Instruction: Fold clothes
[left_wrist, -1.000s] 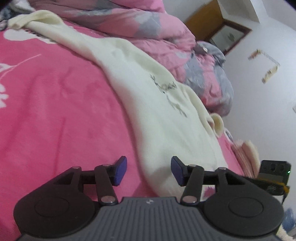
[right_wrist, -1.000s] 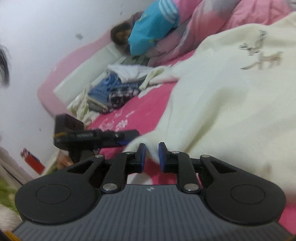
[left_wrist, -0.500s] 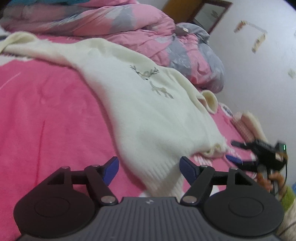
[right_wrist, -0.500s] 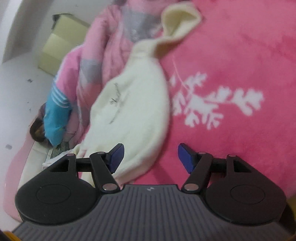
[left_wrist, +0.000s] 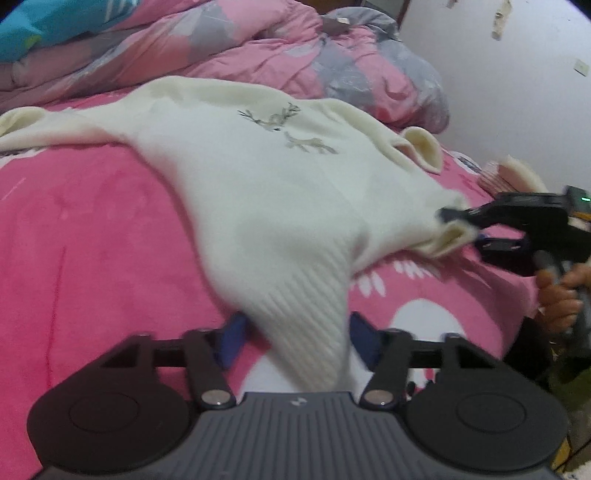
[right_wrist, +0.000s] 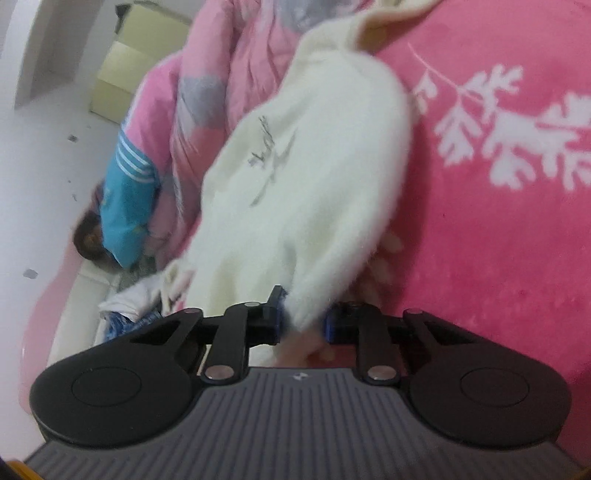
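Observation:
A cream sweater with grey deer stitching lies spread on the pink bedspread. Its ribbed hem runs between the blue pads of my left gripper, whose jaws are closing, with a sliver of pink showing beside the left pad. At the right of the left wrist view, my right gripper pinches the sweater's other lower corner and tugs it up off the bed. In the right wrist view that gripper is closing, with its pads pressed on the sweater.
A crumpled pink and grey quilt is heaped along the far side of the bed. A blue striped garment and a stack of folded clothes lie near the headboard. A hand holds the right gripper by the bed's edge.
Both grippers opened wide and then narrowed on the sweater. The right one rolled round and took hold of a lower corner. The left one moved in over the hem.

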